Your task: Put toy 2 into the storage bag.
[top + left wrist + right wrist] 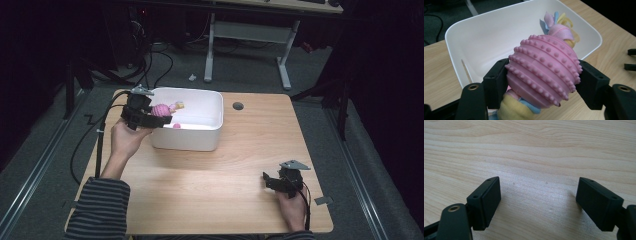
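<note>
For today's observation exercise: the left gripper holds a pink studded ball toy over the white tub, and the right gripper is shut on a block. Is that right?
Not quite. In the right gripper view the right gripper is open, fingers apart over bare table. The left gripper does hold the pink studded ball toy over the white tub.

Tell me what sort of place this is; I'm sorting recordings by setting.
Probably a lab or office workroom: a wooden table on grey carpet, a height-adjustable desk frame behind it, and loose cables across the floor.

You've got a light wood table point(210, 190) w/ a cable hole point(238, 106) near its far edge, grey carpet point(45, 165) around, white-legged desk point(250, 30) behind, dark room.
</note>
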